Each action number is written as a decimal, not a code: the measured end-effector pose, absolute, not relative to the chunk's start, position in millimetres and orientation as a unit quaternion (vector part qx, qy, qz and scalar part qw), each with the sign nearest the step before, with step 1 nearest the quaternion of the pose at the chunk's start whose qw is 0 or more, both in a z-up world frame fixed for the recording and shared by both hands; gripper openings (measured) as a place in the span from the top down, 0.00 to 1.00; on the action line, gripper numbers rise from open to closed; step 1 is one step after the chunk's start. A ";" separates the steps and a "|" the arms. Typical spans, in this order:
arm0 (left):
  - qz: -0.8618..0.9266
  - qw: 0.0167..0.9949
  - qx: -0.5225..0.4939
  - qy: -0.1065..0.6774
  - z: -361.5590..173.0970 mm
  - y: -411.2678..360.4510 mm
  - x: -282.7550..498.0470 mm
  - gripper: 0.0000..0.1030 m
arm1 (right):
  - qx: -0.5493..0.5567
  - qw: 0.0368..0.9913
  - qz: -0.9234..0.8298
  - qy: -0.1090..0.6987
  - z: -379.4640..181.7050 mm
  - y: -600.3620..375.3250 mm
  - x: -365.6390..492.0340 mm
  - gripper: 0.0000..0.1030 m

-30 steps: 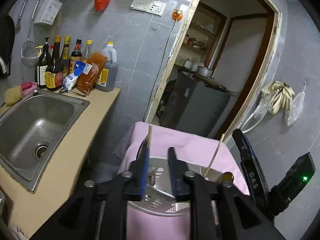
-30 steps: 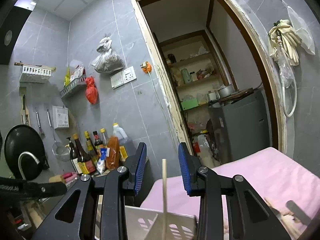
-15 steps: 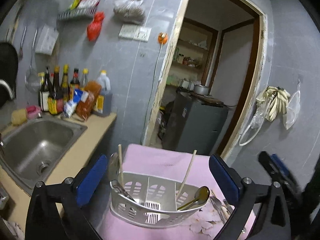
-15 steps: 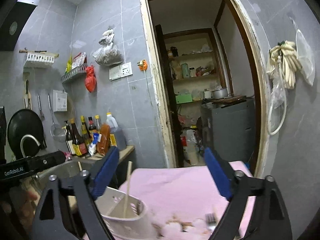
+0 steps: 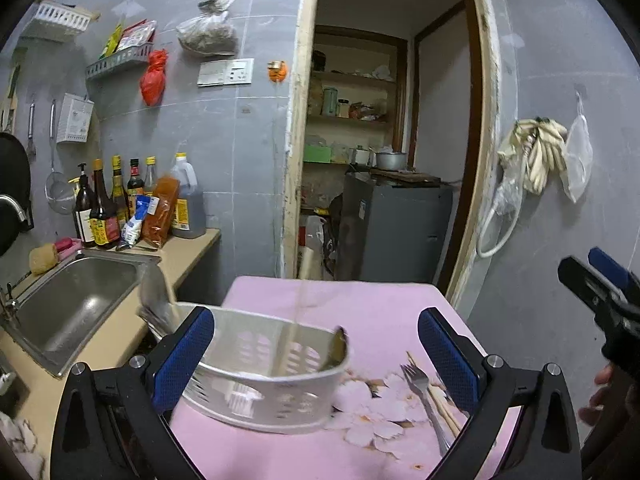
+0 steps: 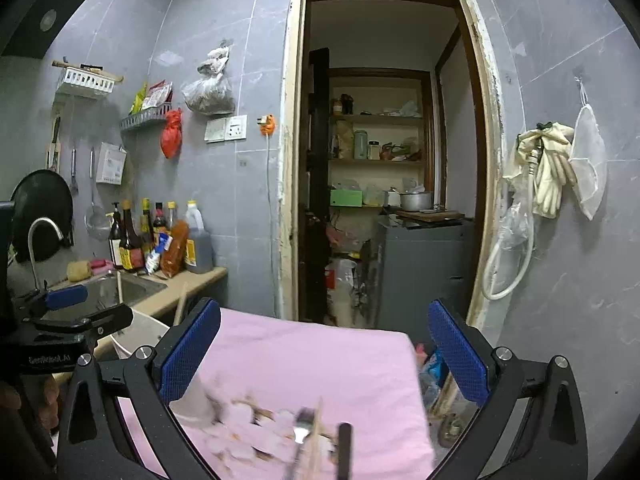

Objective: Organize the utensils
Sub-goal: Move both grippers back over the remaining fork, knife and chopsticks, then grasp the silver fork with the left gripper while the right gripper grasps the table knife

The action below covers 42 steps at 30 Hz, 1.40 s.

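Left wrist view: one white caddy [image 5: 272, 376] at lower centre on the pink cloth [image 5: 360, 304], one fork [image 5: 420, 392] lower right; left gripper [image 5: 316, 354] spread, empty. Right wrist view: right gripper [image 6: 320, 354] spread, empty; one fork [image 6: 302, 432] at bottom centre; "GeekRobot.AI" partly legible at lower left.

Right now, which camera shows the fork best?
The left wrist view: the fork lies whole on the pink cloth, tines sharp. The right wrist view shows it blurred at the bottom edge.

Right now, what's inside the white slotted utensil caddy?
In the white slotted plastic caddy: one pale wooden chopstick standing upright, a metal spoon leaning at its right end, and a flat metal utensil at its left end. Motion blur and the wall hide the bottom.
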<state>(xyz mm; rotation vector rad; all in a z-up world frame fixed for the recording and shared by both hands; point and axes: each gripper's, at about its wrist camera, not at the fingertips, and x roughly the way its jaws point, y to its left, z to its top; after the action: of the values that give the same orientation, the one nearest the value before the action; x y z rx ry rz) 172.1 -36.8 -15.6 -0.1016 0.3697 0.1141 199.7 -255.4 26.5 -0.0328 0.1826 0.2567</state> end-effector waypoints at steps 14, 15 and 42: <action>0.044 0.967 -0.034 0.250 -65.1 -114.0 201.0 0.00 | 0.000 0.981 0.119 0.153 -33.4 -338.0 248.9 0.01; 0.043 0.965 -0.037 0.258 -68.9 -117.1 206.1 0.00 | 0.002 0.980 0.119 0.157 -37.5 -339.7 251.5 0.01; -0.010 0.909 -0.134 0.394 -164.8 -119.0 294.4 0.46 | -0.091 0.905 0.208 0.360 -161.0 -298.2 333.7 0.02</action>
<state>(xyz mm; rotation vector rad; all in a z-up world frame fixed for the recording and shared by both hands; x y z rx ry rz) 294.4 -119.0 -164.8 -0.2754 0.8126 -0.0207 333.7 -298.2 -161.0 -0.1872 0.7432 0.4307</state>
